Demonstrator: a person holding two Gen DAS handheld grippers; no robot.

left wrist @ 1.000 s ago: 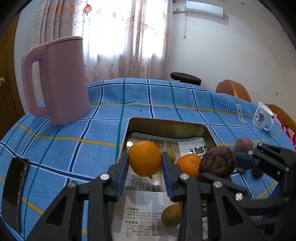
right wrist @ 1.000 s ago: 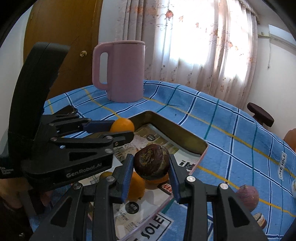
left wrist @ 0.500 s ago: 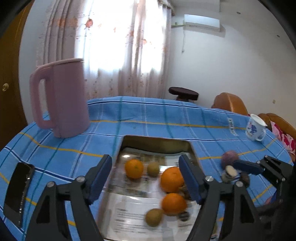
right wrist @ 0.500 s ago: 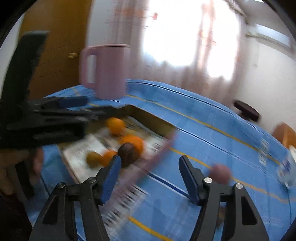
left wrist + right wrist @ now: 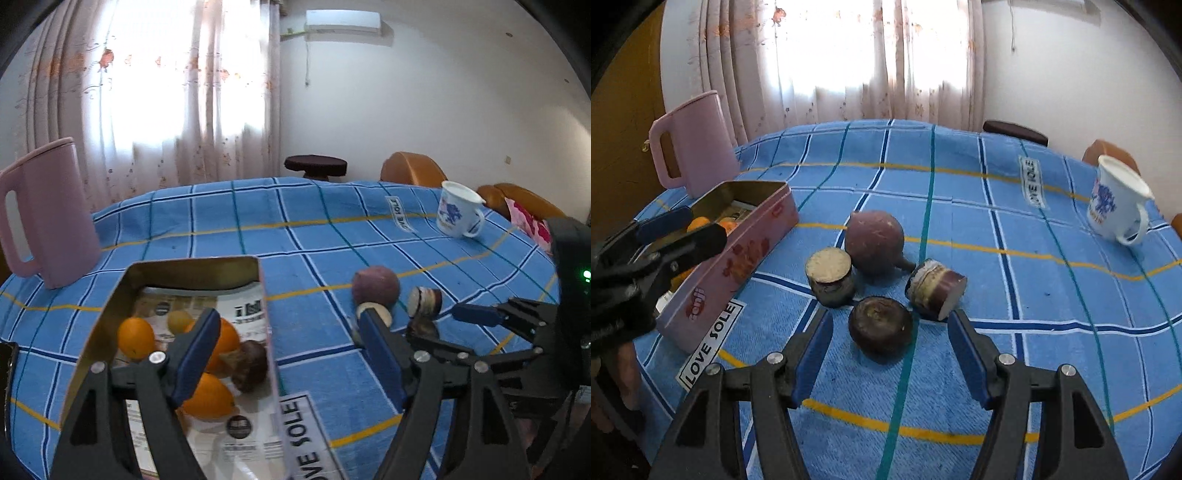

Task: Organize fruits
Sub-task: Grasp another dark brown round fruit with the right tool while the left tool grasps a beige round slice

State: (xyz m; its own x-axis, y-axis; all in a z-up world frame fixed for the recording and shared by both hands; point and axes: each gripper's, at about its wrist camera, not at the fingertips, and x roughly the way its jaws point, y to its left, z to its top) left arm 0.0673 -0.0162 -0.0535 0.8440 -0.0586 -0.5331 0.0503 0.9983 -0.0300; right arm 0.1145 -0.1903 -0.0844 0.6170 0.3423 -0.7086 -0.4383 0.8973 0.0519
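Observation:
The pink tin box [image 5: 192, 271] holds several oranges [image 5: 136, 338], a small yellow-green fruit [image 5: 179, 320] and a dark brown fruit [image 5: 249, 365]. It also shows in the right wrist view [image 5: 738, 258]. My left gripper [image 5: 290, 350] is open and empty above the box's right edge. My right gripper [image 5: 890, 352] is open around a dark brown fruit [image 5: 880, 325] on the cloth, not touching it. Behind that fruit lie a round purple fruit [image 5: 874, 242] and two cut purple pieces [image 5: 830, 277] [image 5: 936, 288].
A pink jug [image 5: 48, 218] stands at the far left behind the box. A white mug with blue print [image 5: 1117, 201] stands at the far right. A blue checked cloth [image 5: 960, 192] covers the round table. Chairs stand beyond the table's far edge.
Both grippers opened and let go: the orange and the dark fruit now lie in the box. My right gripper swung right to the fruits on the cloth. My left gripper drew back and turned right.

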